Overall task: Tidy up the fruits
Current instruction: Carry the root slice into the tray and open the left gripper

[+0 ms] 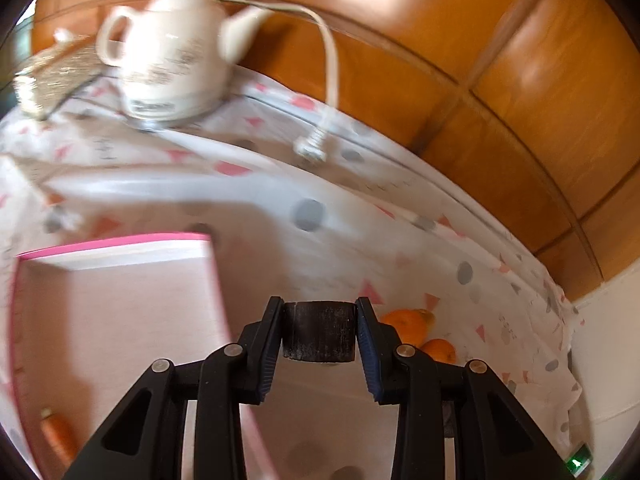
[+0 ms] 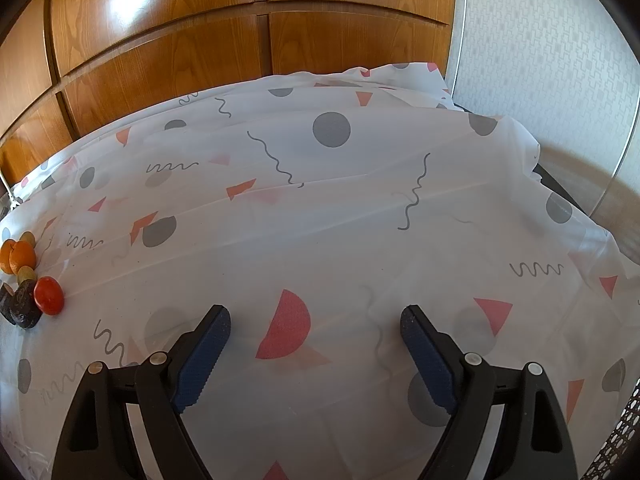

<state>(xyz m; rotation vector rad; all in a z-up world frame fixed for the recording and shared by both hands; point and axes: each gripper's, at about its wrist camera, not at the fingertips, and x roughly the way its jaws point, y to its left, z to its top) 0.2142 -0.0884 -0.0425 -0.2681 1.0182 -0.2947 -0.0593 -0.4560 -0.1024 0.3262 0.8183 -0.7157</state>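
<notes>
Left gripper (image 1: 319, 334) clamps a dark, rough-skinned blocky fruit (image 1: 319, 330) above the pink-rimmed tray (image 1: 120, 276). Right gripper (image 2: 316, 326) stands wide apart, empty, over patterned cloth (image 2: 360, 208); only its view shows a smooth red tomato (image 2: 49, 295).

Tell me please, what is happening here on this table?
A person is sorting fruit with two hand-held grippers. The left gripper is shut on a dark, rough-skinned piece of fruit and holds it above the tablecloth, beside a pink-rimmed box where a carrot already lies. The right gripper is open and empty over the cloth. More fruit waits in a pile: oranges, a red tomato and other dark pieces.
</notes>
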